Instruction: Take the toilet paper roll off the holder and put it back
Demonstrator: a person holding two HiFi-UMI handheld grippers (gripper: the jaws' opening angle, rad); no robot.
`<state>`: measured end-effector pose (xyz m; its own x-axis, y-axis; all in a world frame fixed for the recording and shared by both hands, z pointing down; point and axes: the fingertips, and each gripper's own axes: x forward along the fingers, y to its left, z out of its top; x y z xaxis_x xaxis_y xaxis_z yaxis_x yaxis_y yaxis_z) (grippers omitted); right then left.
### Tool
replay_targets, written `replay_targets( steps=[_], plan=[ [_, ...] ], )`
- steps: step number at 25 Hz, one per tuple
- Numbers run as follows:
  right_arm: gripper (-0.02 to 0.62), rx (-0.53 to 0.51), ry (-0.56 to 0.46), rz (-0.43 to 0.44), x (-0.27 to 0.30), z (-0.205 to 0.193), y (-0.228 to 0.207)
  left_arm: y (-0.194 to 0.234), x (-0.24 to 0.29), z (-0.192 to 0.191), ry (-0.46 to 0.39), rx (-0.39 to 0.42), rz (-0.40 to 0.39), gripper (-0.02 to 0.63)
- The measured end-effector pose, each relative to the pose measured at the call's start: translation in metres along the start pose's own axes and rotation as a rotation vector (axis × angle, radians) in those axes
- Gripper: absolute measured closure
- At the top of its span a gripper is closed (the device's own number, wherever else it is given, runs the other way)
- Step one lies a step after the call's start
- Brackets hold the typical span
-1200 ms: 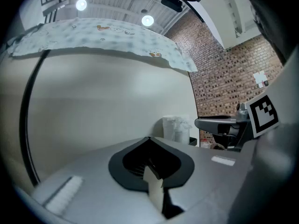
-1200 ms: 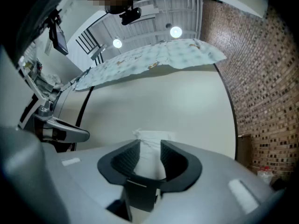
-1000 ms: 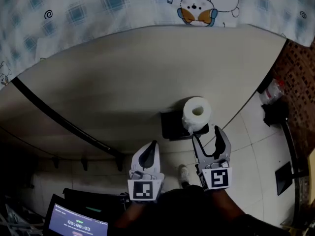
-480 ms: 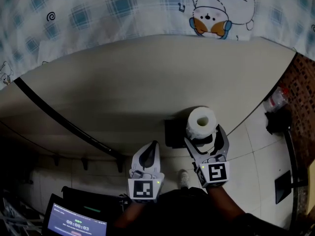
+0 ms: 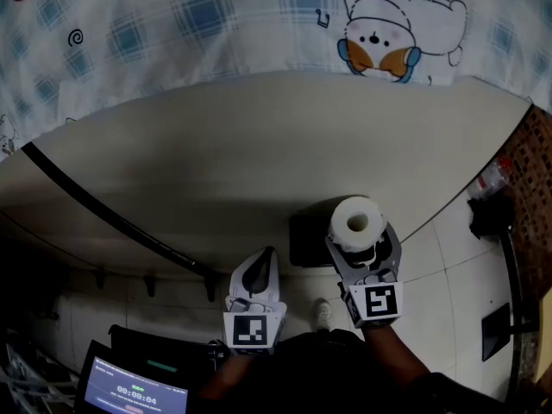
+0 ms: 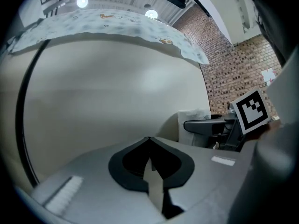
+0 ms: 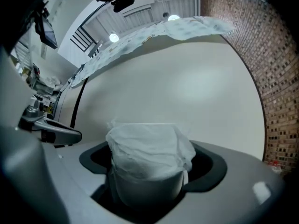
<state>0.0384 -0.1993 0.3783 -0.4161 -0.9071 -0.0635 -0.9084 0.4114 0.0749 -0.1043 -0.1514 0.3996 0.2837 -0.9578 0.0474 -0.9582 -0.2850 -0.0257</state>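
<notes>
Roll at wall holder
Toilet paper roll on holder against wall, below cloth; roll between right gripper's closing jaws; left gripper left of holder, apart.

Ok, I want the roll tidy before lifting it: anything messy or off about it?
The toilet paper roll looks ragged: its outer sheet is loose and crumpled around the top, not wound flat. It stands upright between the closing jaws of the right gripper.

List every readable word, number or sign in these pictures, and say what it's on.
"00:00:04": on the screen, lower left of the head view.
Smaller line under it: too blurred to read.
Marker cubes: square patterns only, no words.
</notes>
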Motion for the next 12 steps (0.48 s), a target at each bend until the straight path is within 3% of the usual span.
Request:
replay_targets(
  steps=[5, 12],
  plan=[
    [0.155, 0.006, -0.002, 0.026, -0.002, 0.002, 0.001, -0.003, 0.003, -0.005, 0.015, -0.016, -0.001, 0.589],
    [0.157, -0.008, -0.082, 0.05, -0.015, 0.031, 0.004, -0.008, 0.001, -0.005, 0.01, -0.009, -0.008, 0.588]
  ],
)
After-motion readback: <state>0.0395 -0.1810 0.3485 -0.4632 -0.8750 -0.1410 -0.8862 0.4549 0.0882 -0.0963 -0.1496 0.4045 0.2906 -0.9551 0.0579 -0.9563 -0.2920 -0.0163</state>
